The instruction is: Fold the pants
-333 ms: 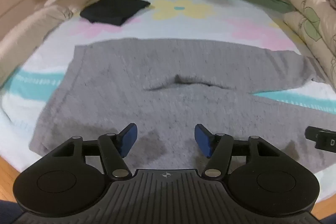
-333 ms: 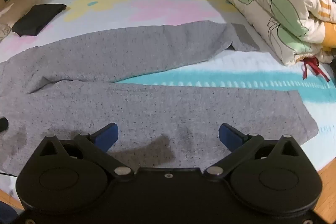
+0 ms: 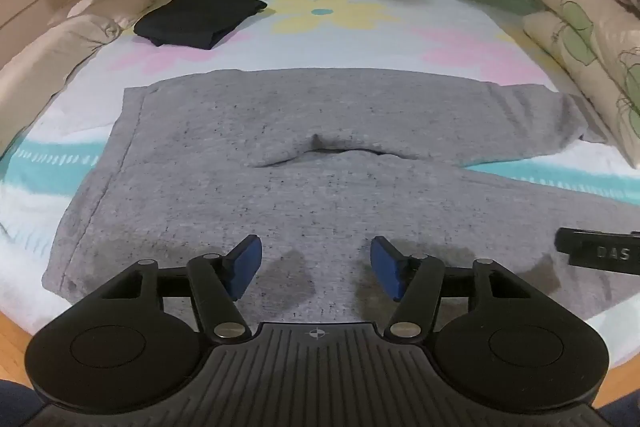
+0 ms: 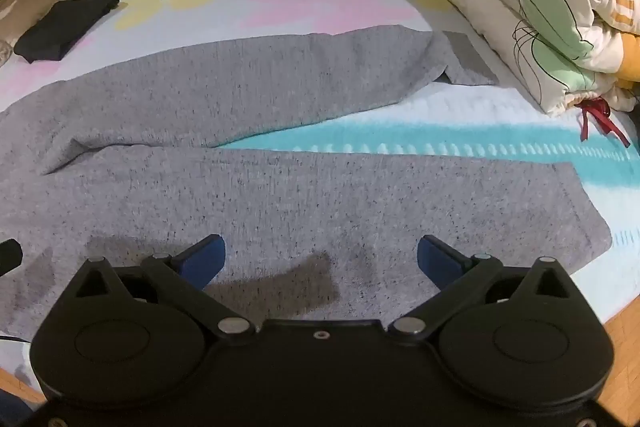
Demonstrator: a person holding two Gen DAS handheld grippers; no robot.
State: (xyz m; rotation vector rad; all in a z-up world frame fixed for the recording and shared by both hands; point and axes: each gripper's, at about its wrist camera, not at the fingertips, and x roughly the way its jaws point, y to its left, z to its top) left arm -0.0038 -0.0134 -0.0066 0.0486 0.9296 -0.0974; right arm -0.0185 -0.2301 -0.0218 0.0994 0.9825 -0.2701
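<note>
- The grey pants (image 3: 304, 163) lie spread flat across mid-frame, legs parted toward the right.
- Left gripper (image 3: 316, 267) and right gripper (image 4: 320, 261) hover over the near edge, jaws apart, empty.
- Best pinch the near leg's edge at both points, then carry it evenly onto the upper leg.
</note>
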